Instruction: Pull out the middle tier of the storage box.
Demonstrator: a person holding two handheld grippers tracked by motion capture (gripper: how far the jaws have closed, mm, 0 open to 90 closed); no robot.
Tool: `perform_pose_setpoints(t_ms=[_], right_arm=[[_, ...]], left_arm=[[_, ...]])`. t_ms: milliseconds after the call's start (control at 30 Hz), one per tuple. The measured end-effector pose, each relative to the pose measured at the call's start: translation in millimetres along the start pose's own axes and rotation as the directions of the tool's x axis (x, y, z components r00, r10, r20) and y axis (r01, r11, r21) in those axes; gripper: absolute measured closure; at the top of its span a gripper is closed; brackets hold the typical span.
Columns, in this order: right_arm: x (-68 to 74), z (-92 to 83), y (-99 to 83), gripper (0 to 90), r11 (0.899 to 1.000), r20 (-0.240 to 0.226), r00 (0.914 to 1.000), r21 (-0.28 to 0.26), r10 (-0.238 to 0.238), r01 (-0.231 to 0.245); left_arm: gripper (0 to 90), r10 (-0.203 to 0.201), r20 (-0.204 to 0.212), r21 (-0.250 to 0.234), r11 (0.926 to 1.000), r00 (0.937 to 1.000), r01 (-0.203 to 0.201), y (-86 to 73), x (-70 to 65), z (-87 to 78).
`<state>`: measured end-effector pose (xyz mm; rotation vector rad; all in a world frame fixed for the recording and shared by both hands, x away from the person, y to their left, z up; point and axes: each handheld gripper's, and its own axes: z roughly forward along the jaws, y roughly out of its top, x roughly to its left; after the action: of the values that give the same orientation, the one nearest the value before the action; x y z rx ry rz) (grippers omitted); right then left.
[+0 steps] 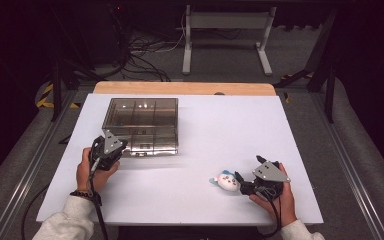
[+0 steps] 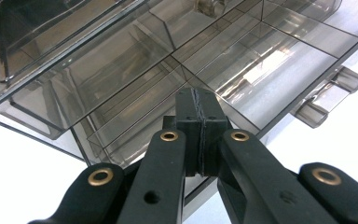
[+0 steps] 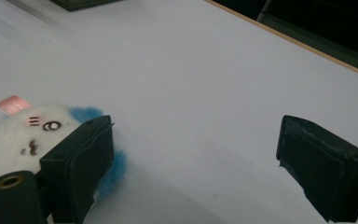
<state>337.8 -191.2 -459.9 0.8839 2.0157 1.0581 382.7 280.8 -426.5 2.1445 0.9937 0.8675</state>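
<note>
White table (image 1: 190,195), plush toy (image 1: 226,180) face-up.

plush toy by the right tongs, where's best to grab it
Grip the plush toy across its round white body, coming from the right tongs' side. It lies loose on the table, just beside one open jaw, so shift sideways to straddle it.

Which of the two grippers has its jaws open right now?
The right gripper, beside the plush toy; its jaws stand wide apart, while the left gripper is shut at the clear organizer box.
</note>
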Motion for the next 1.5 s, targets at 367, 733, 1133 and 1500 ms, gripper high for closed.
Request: perform_pose_setpoints(t_ms=[367, 733, 1133, 1500], right_arm=[[0.3, 0.0, 0.0, 11.8, 1.000, -0.001, 1.0000, 0.001, -0.002, 0.002], [0.4, 0.0, 0.0, 11.8, 1.000, -0.002, 1.0000, 0.001, -0.002, 0.002], [0.1, -0.1, -0.1, 11.8, 1.000, -0.002, 1.0000, 0.002, -0.002, 0.002], [0.4, 0.5, -0.3, 11.7, 1.000, -0.003, 1.0000, 0.007, -0.004, 0.004]], left_arm=[[89.1, -0.002, -0.014, 0.010, 0.9999, 0.9999, 0.002, -2.7, 3.3, 0.8], [88.3, -0.007, -0.044, 0.032, 0.9995, 0.9990, 0.008, -8.8, 10.4, 3.2], [87.9, -0.012, -0.052, 0.036, 0.9992, 0.9986, 0.014, -12.3, 13.9, 1.0], [87.7, -0.006, -0.067, 0.048, 0.9988, 0.9978, 0.009, -13.7, 16.2, -0.4]])
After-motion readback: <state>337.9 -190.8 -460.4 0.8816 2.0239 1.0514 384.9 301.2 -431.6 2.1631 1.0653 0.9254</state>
